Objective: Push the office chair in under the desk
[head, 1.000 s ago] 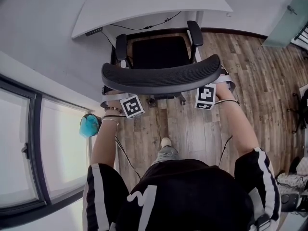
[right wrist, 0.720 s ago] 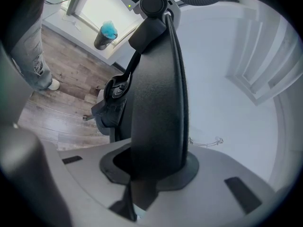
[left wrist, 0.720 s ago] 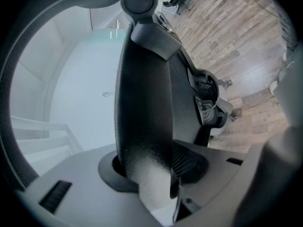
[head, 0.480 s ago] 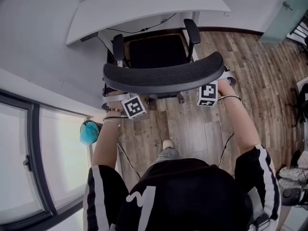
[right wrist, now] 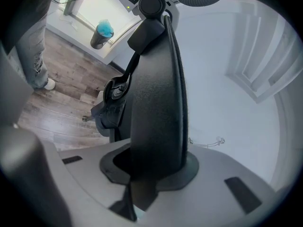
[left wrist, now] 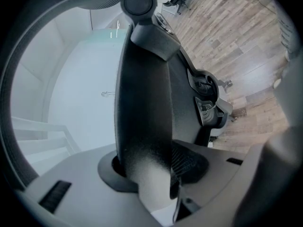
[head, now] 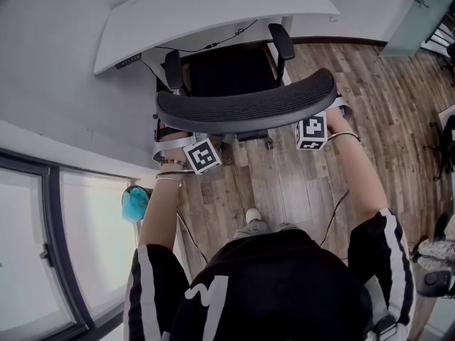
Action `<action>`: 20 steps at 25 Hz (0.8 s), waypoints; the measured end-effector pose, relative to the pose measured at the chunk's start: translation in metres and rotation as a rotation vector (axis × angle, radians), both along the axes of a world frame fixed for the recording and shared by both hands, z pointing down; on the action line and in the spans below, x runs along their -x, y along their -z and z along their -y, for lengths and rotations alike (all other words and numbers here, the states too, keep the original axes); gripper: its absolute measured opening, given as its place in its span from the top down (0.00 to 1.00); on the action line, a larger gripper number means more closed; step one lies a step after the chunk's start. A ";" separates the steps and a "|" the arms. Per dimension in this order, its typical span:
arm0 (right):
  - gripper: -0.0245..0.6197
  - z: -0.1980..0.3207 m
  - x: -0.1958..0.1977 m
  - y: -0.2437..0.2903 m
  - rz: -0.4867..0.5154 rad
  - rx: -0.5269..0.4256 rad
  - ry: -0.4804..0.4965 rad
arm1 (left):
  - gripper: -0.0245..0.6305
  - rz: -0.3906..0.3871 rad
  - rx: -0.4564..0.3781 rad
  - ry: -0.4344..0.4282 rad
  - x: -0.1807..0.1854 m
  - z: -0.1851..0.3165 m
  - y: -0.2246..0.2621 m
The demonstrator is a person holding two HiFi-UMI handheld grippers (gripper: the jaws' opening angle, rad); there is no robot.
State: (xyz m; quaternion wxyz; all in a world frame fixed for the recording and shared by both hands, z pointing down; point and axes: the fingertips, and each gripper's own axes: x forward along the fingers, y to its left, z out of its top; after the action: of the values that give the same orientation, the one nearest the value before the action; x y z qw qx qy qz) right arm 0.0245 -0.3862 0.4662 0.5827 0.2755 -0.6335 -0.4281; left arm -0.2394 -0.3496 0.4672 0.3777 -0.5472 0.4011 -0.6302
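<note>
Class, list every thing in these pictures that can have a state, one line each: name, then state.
office chair, upright, mostly out from under the desk.
desk, standing, chair's front at its edge.
left gripper, shut on one side edge of the backrest.
right gripper, shut on the backrest's other side edge.
teal-lined bin, upright.

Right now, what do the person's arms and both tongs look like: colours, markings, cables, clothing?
Both the left tongs and right tongs have pale grey moulded jaws with dark slots. Each carries a white cube printed with black square markers. Thin dark cables run beneath both arms. The person wears a black short-sleeved top with white stripes.
</note>
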 end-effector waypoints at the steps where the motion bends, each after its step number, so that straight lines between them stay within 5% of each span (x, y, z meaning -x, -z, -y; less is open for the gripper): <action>1: 0.81 0.002 0.000 0.000 0.000 -0.001 0.001 | 0.71 -0.003 0.002 -0.001 0.000 0.002 -0.001; 9: 0.81 0.026 -0.005 -0.048 0.026 0.062 0.019 | 0.71 -0.008 -0.008 0.001 0.001 0.022 0.002; 14: 0.81 0.033 -0.002 -0.016 0.022 0.008 0.008 | 0.71 0.009 -0.009 0.004 0.001 0.031 0.002; 20: 0.80 0.046 -0.012 -0.047 0.019 0.058 -0.012 | 0.71 0.003 -0.019 -0.003 0.000 0.043 0.001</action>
State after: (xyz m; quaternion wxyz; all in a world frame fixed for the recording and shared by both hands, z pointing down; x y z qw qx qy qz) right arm 0.0363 -0.4323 0.5136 0.5869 0.2663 -0.6496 -0.4034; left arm -0.2390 -0.3921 0.4658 0.3843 -0.5432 0.4056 -0.6266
